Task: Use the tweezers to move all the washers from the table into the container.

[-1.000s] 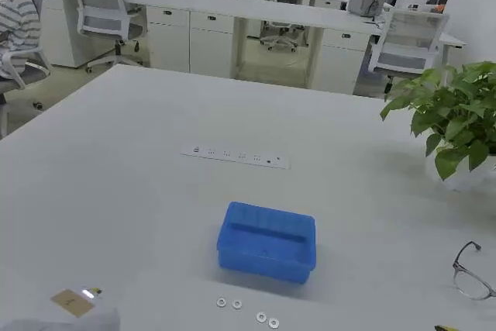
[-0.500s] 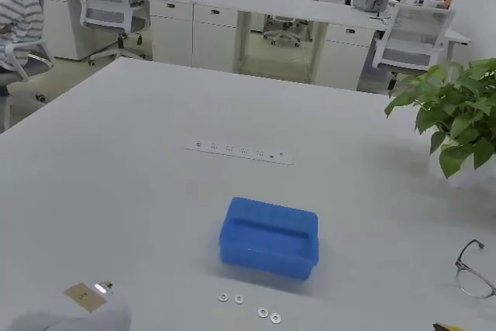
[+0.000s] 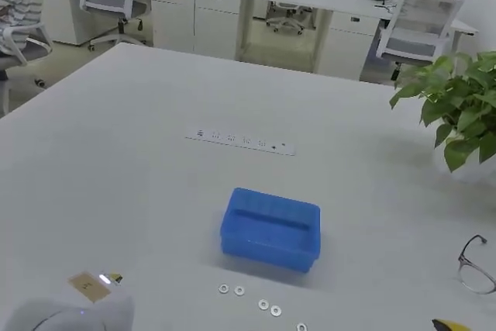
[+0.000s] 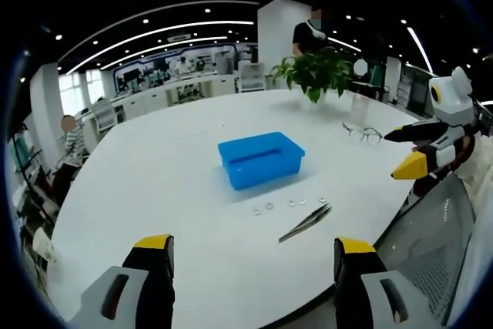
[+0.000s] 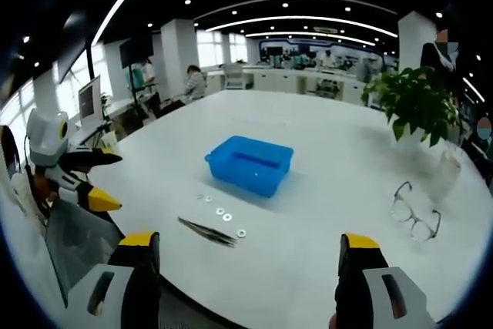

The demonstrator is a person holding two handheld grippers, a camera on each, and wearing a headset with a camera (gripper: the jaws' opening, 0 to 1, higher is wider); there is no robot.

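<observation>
On the white office desk (image 3: 116, 153), the washers (image 3: 263, 305) lie loose just in front of the blue container (image 3: 270, 229) with the tweezers (image 4: 306, 222) beside them, and my left hand-held gripper (image 4: 254, 246) and right hand-held gripper (image 5: 250, 241) both gape empty, so I judge the first step, grasping the tweezers, comes next.

Blue rectangular container (image 3: 270, 229), open top, upright mid-table. Five small silver washers (image 3: 263, 305) lie flat on the table in a loose row just near of it, trailing right. Thin metal tweezers (image 4: 306, 222) lie flat, nearer still, beside the row's right end.
</observation>
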